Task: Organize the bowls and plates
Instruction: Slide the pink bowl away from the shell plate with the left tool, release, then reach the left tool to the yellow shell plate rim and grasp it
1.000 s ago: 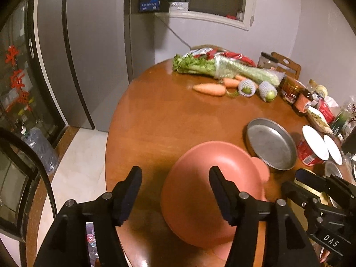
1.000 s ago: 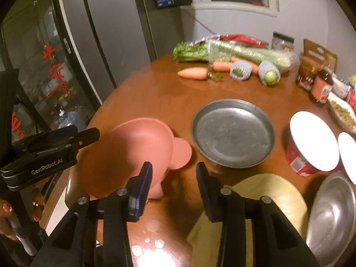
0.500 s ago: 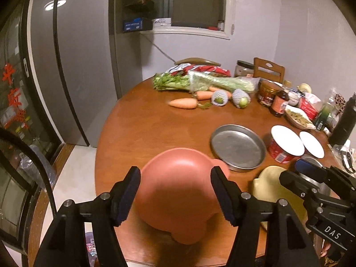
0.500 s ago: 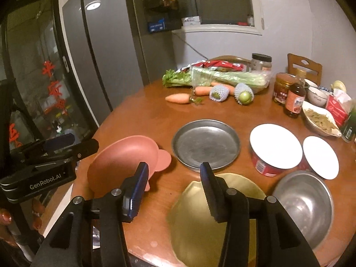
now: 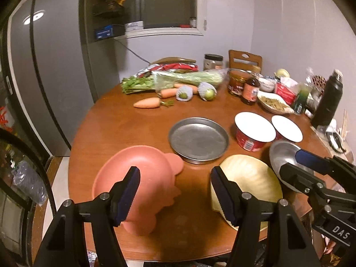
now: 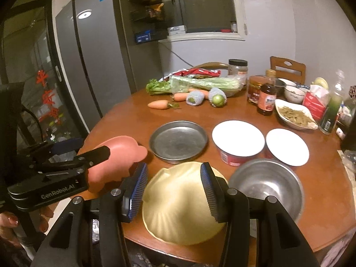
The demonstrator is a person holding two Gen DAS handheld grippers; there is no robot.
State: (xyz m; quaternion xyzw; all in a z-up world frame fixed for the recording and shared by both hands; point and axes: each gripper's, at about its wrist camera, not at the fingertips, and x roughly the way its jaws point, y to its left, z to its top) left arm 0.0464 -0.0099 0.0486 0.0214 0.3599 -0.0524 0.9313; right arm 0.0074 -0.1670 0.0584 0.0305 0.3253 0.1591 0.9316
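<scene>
On a round wooden table (image 6: 124,120), left to right: one pink pig-shaped bowl (image 5: 142,178) near the front edge, one gold shell-shaped plate (image 6: 178,202), one steel pan (image 6: 178,141), one steel bowl (image 6: 267,182), two lidded red cups (image 6: 238,142). The left gripper (image 5: 175,193) and right gripper (image 6: 173,191) both hover released, grasping nothing.

"GenRobot.AI" in grey letters on the black body of the left tool (image 6: 98,153), seen left of the right tool (image 6: 173,191). "DAS" in white on the black body of the right tool (image 5: 311,166), seen right of the left tool (image 5: 174,191). Jar, bottle, cup and fridge sticker labels too small or blurred to read.
</scene>
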